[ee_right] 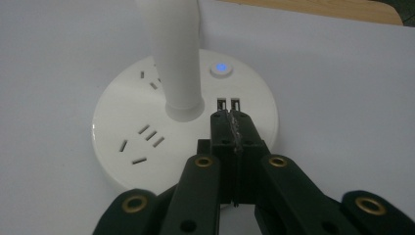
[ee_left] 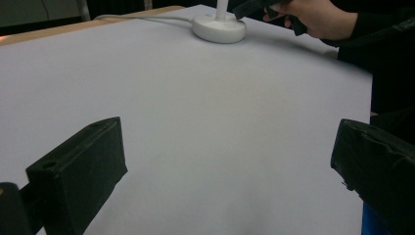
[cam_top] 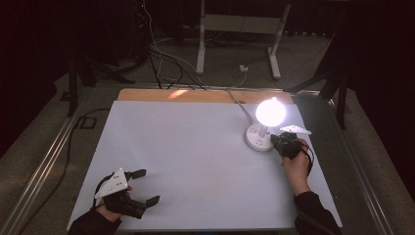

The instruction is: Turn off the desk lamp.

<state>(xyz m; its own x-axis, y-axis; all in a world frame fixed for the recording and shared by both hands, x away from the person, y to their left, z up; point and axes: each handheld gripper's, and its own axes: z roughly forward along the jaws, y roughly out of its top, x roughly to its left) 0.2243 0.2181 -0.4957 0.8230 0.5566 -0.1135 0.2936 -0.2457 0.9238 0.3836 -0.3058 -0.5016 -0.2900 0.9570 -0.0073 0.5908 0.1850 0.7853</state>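
- Hovering shut right tongs (ee_right: 230, 117) over lamp base (ee_right: 122, 142), below lit power button (ee_right: 221, 68); bulb (cam_top: 270, 111) glows, switching looks done.
- Left tongs (cam_top: 147, 186) wide open, empty, lower left of desk (cam_top: 195, 161).

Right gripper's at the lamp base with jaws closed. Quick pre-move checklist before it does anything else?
1. Right gripper jaws shut with nothing between them: ok.
2. Tips over the lamp base, just short of the two USB ports; whether they touch the base: cannot tell.
3. Button glows blue and the lamp head is lit, so power is on: ok.
4. Lamp stem stands close to the left of the jaws, so a sideways swing risks a knock: not ok.
5. Left gripper open, parked at the near left of the table, far from the lamp: ok.
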